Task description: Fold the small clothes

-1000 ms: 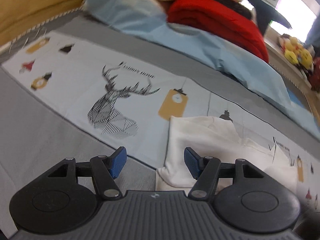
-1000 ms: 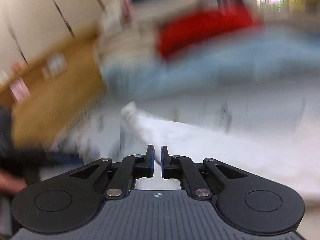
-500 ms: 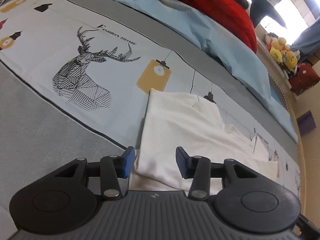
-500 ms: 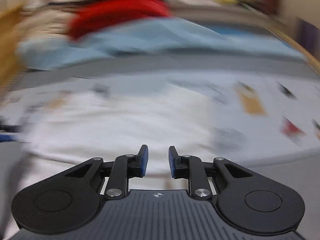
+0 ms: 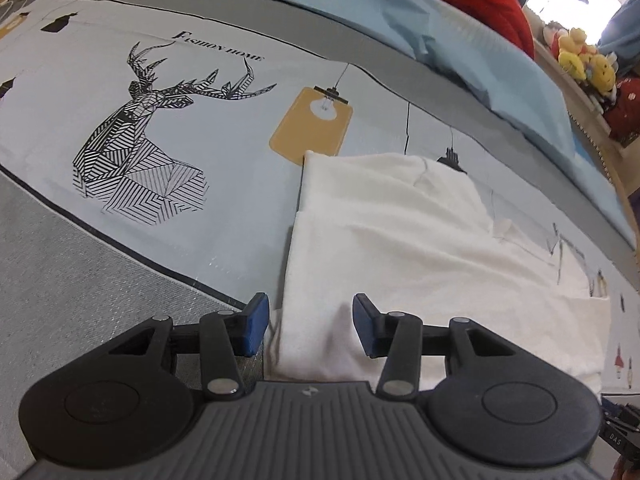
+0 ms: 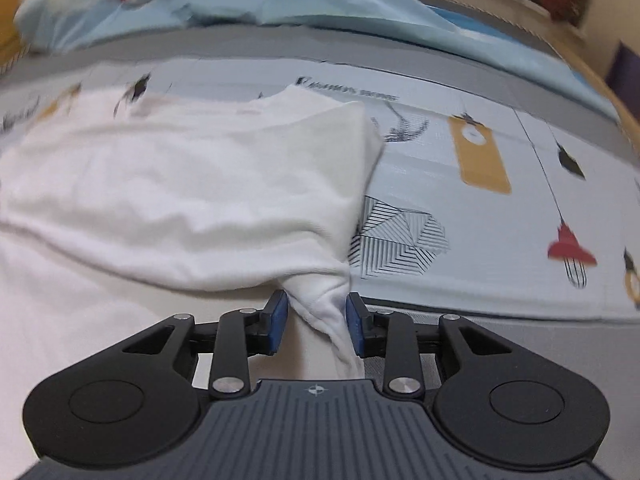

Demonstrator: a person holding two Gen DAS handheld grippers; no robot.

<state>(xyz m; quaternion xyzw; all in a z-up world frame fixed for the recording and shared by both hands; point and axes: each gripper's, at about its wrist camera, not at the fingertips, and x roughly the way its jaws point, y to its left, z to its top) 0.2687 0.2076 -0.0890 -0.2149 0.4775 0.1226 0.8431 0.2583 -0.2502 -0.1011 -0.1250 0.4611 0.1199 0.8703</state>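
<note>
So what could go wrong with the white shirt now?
The right gripper is opening around a bunched corner of the white shirt, so a pinch may catch only one layer and undo the fold. The left gripper is open astride the shirt's edge and might nip the printed bedsheet too.

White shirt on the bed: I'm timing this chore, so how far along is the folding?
Early. The white shirt lies spread on the printed bedspread, its left edge looking already turned under. The left gripper is open over the near left corner. The right gripper is opening with a bunched corner between its pads. The main folds are still to do.
</note>
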